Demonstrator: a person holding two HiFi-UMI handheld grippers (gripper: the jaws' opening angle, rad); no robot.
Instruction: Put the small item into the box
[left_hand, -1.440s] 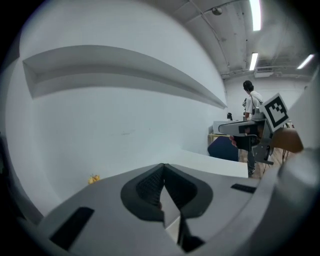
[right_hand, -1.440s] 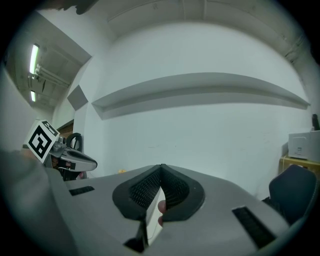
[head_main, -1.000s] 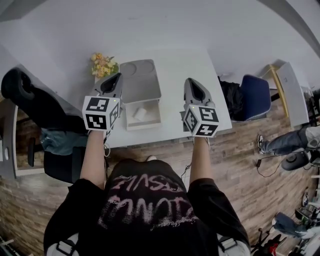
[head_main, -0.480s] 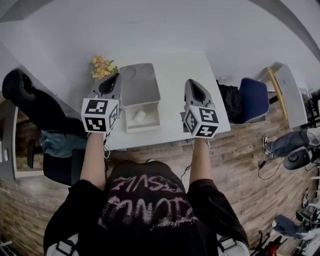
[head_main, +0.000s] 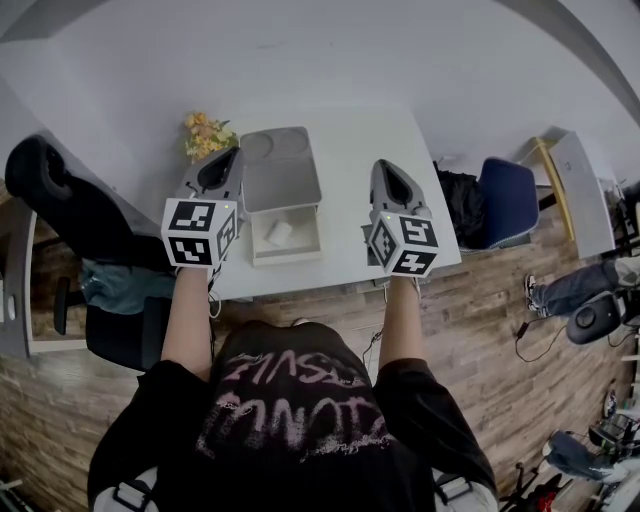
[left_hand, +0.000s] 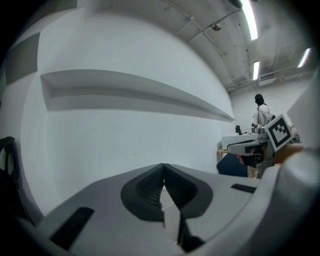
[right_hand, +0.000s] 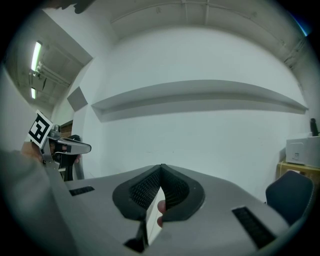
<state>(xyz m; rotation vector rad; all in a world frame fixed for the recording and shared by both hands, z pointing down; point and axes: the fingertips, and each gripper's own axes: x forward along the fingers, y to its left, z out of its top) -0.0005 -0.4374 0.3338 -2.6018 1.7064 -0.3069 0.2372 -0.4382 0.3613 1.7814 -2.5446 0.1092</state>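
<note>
An open box stands on the white table, its grey lid folded back and its white tray toward me. A small white item lies inside the tray. My left gripper hovers just left of the box, held apart from it. It is shut, its pads meeting at the tip with nothing between them. To the right of the box my right gripper hangs over the table, also shut and empty, with its pads together.
A bunch of yellow flowers sits at the table's back left. A black office chair stands to the left, a blue chair and a black bag to the right. Someone's legs rest on the wooden floor.
Both grippers keep their places beside the box. The head view has shifted slightly, and the legs at the right have moved a little.
</note>
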